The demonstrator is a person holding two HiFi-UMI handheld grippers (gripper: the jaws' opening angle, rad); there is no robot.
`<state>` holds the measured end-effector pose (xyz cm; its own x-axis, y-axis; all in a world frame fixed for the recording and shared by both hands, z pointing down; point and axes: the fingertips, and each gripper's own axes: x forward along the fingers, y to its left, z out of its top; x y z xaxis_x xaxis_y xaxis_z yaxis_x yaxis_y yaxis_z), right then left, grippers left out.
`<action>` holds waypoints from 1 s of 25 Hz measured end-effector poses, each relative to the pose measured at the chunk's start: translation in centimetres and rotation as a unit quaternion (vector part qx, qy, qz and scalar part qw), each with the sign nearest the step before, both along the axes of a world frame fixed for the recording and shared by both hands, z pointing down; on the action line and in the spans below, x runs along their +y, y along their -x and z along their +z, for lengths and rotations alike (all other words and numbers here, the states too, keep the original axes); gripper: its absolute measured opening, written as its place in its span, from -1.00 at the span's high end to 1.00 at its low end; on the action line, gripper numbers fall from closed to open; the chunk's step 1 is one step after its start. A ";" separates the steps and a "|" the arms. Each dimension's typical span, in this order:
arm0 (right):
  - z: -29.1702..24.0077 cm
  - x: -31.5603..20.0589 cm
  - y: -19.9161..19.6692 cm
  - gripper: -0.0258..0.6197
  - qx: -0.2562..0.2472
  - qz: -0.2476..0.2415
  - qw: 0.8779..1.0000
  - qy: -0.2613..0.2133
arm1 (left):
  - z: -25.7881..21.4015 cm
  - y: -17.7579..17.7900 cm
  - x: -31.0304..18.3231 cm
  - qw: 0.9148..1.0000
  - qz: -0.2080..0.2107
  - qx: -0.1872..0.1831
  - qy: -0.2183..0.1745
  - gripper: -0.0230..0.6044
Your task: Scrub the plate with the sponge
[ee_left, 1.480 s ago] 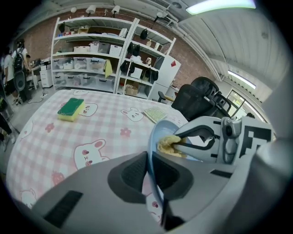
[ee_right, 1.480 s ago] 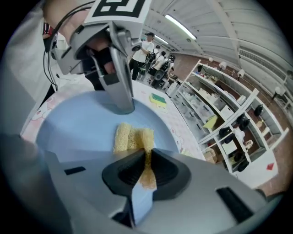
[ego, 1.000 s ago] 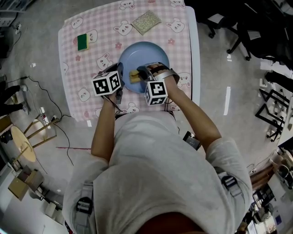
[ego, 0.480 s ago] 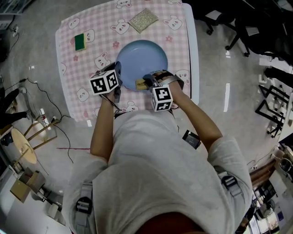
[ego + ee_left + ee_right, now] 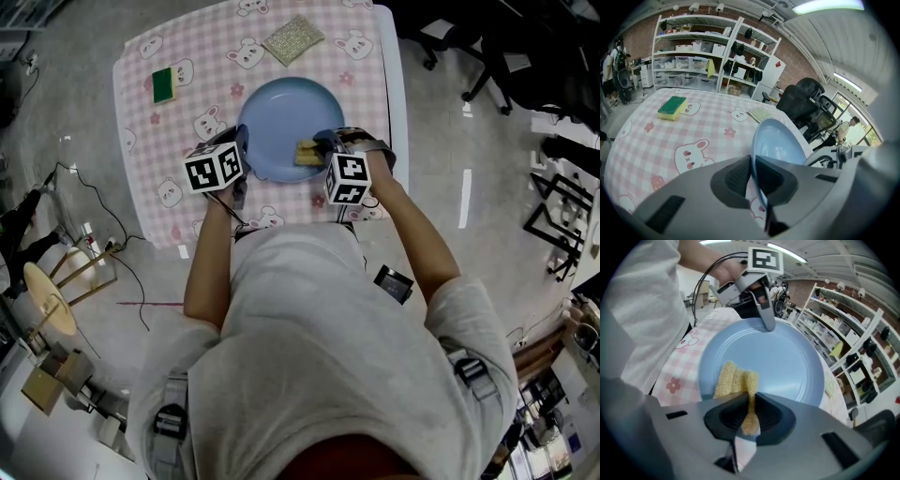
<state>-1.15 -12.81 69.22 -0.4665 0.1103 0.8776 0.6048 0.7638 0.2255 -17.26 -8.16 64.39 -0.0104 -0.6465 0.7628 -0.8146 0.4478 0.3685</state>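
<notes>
Here, your left gripper [image 5: 241, 150] was clamped on the near-left rim of the blue plate [image 5: 281, 112]. Its jaws were closed down until only the thin edge of the rim ran between the pads, as the left gripper view showed plainly. Your right gripper [image 5: 749, 417] was pinched tight on one end of the yellow sponge [image 5: 734, 379], squeezing that end into a narrow strip between the jaws. The free part of the sponge spread out on the plate's inner face, on the near-right side, just inside the rim. The two grippers faced each other across the plate, left at one side and right at the other.

The plate sat in the middle of the pink checked tablecloth [image 5: 187, 52] printed with small animals. A green sponge [image 5: 166, 84] lay well apart from the plate, toward the far-left corner of the cloth. A flat gold scouring pad [image 5: 294, 40] lay near the far edge, just beyond the plate and not touching it.
</notes>
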 end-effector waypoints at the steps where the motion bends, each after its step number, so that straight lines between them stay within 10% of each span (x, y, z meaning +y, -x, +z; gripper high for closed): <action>1: -0.1 -0.9 0.2 0.77 0.000 0.011 1.000 0.001 | -0.1 0.0 -0.1 1.000 0.001 -0.002 0.000 0.84; 10: -0.7 -7.9 4.2 0.76 -0.021 0.114 0.993 0.006 | 0.0 -0.2 0.2 1.000 -0.013 0.008 0.005 0.84; 25: -1.0 -7.4 8.0 0.78 -0.080 0.122 0.987 -0.069 | 1.2 -0.4 1.3 0.998 -0.035 0.037 0.021 0.84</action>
<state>-9.17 -20.24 68.18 -0.5979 -0.1376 0.7896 0.3557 0.8373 0.4152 -16.89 -6.89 65.59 0.0020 -0.6130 0.7901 -0.7521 0.5198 0.4051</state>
